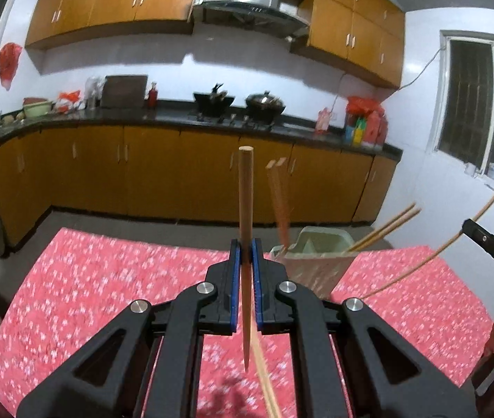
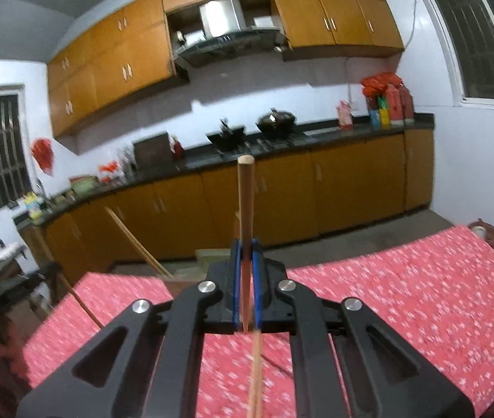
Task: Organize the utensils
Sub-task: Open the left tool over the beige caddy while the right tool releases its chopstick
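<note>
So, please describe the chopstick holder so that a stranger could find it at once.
Look at the table under the red flowered cloth. At its far edge, ahead of the left gripper, stands a pale green holder. It is the only container on the cloth, and chopsticks lean out of it.

Smooth wooden chopsticks (image 1: 245,202) are showing matt grain; the tabletop (image 1: 107,278) is wearing pink printed cloth; the holder (image 1: 316,257) is looking like pale plastic.
</note>
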